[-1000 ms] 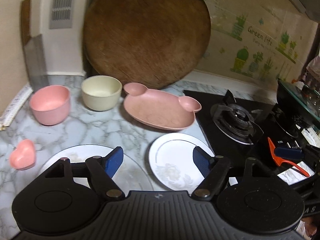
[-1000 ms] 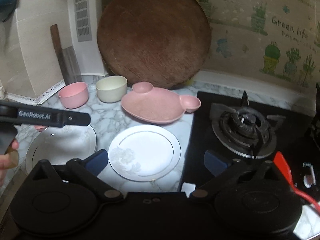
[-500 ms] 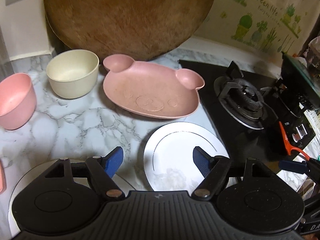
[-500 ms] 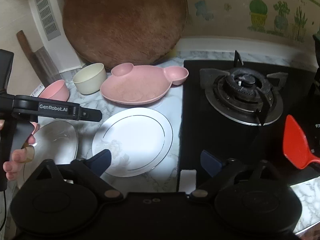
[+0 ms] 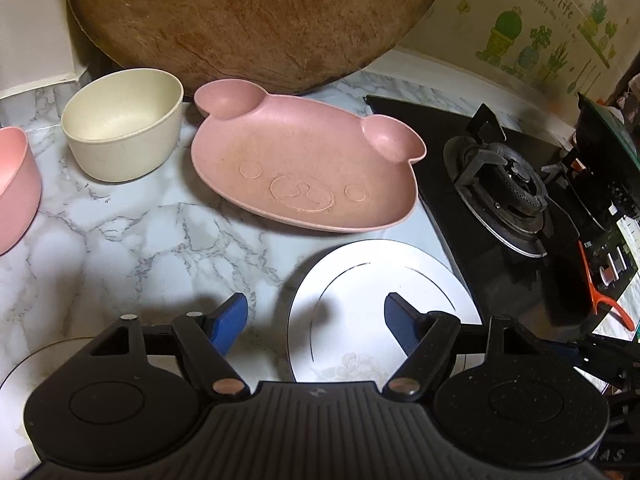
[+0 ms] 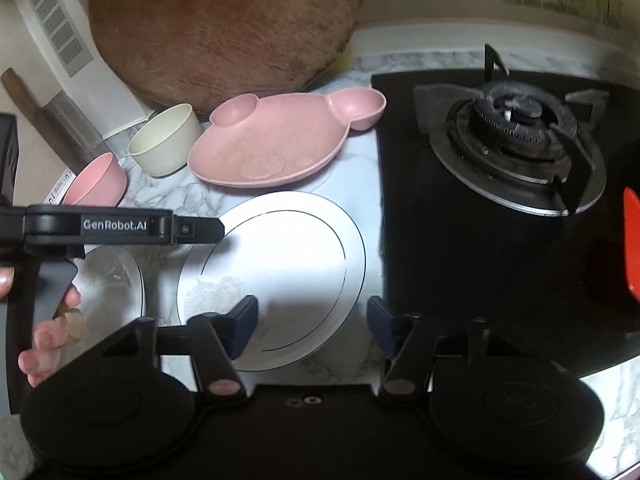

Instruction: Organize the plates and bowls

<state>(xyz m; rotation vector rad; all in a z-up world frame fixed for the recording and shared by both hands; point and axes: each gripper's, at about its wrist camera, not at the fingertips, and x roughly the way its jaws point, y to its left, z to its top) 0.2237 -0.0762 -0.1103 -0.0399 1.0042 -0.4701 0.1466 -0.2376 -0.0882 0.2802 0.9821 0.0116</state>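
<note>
A white gold-rimmed plate (image 5: 360, 280) (image 6: 280, 264) lies on the marble counter beside the stove. My left gripper (image 5: 316, 318) hovers low over its left rim, jaws closing, pads clear of it. My right gripper (image 6: 312, 322) hangs over the plate's near right rim, which shows between its closing fingers; no pad presses on it. The left gripper (image 6: 212, 229) reaches in from the left in the right wrist view. Behind stand a pink bear-shaped plate (image 5: 304, 168) (image 6: 272, 148), a cream bowl (image 5: 120, 128) (image 6: 166, 142) and a pink bowl (image 5: 12, 188) (image 6: 98, 182). A second white plate (image 5: 24, 364) (image 6: 116, 276) lies left.
A big round wooden board (image 5: 248, 12) leans on the wall behind the dishes. The black gas stove (image 6: 516, 140) borders the white plate on the right, with a red spatula (image 6: 632, 240) at its edge. A cleaver (image 6: 52, 116) stands at the left wall. A person's hand (image 6: 44, 340) holds the left gripper.
Both grippers have dropped and moved in closer over the white plate. The right jaws have narrowed a lot, the left jaws slightly.
</note>
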